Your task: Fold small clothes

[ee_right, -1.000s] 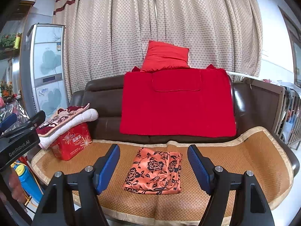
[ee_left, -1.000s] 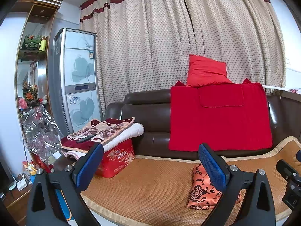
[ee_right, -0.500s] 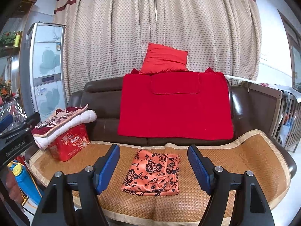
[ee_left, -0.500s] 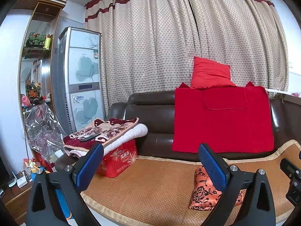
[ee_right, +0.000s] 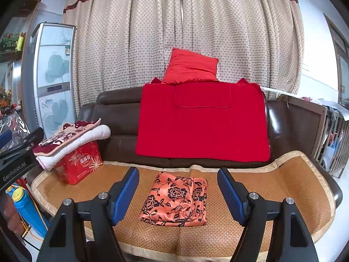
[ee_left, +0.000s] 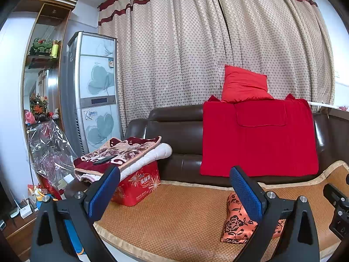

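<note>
Two handheld grippers face a brown leather sofa whose seat is covered by a woven mat (ee_right: pixel 283 174); on the mat lies a small orange garment (ee_right: pixel 176 198) printed with black flowers, folded into a rough rectangle.

From the right wrist camera, the right gripper (ee_right: pixel 177 192) has its blue-padded jaws standing wide apart with nothing between them; the garment lies beyond the pads at twelve o'clock, untouched. From the left wrist camera, the left gripper (ee_left: pixel 174 191) also has its jaws spread and empty; the garment (ee_left: pixel 237 224) appears at about four o'clock, partly hidden behind the right-hand finger.

At ten o'clock from the garment, a red box (ee_right: pixel 79 162) sits on the mat with folded blankets (ee_right: pixel 72 139) stacked on top; a red throw (ee_right: pixel 202 122) hangs over the sofa back at twelve o'clock, with a red cushion (ee_right: pixel 192 66) above it; patterned curtains (ee_right: pixel 185 32) fill the background.

The garment looks folded already, so the task seems near its end or between items. The likely risks: the fabric looks thin and slippery, so a pinch on only the top layer could drag the fold open; the right side of the bundle looks bunched, so a grab there may lift unevenly; pads pressed too low could catch the mat's weave.
</note>
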A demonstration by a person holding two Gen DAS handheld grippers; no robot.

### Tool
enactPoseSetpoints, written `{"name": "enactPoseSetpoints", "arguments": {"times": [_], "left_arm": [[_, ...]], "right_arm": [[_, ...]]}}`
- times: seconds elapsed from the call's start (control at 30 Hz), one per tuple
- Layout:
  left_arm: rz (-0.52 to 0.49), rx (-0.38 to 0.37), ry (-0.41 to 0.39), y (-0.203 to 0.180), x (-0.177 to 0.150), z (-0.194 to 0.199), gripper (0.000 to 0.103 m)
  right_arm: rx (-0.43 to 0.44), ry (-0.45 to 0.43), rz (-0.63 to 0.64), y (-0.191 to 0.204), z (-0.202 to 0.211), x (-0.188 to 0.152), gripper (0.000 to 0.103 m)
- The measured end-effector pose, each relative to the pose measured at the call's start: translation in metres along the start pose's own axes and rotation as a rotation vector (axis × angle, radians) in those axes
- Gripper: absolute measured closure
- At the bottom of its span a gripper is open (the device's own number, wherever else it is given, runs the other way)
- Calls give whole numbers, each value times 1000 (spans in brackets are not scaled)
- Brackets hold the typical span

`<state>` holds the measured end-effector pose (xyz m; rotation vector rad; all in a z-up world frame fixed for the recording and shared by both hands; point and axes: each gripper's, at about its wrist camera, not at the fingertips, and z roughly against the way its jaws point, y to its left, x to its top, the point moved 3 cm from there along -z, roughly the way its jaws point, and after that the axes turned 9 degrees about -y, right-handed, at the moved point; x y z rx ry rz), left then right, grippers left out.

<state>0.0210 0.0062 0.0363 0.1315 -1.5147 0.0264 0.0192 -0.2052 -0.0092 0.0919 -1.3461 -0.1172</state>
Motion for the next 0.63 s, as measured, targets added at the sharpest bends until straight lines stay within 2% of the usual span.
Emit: {"name": "enactPoseSetpoints", "arguments": {"times": [0.4, 0.53, 0.63], "left_arm": [[-5, -10, 38, -3, -12, -26, 3], [-1, -20, 47, -10, -19, -44, 3], [32, -48, 86, -18, -29, -76, 3]], "right_arm": [[-12, 33, 9, 0, -26, -5, 25], [-14, 48, 19, -4, -48, -6, 25], [8, 69, 16, -17, -75, -8, 25]]}}
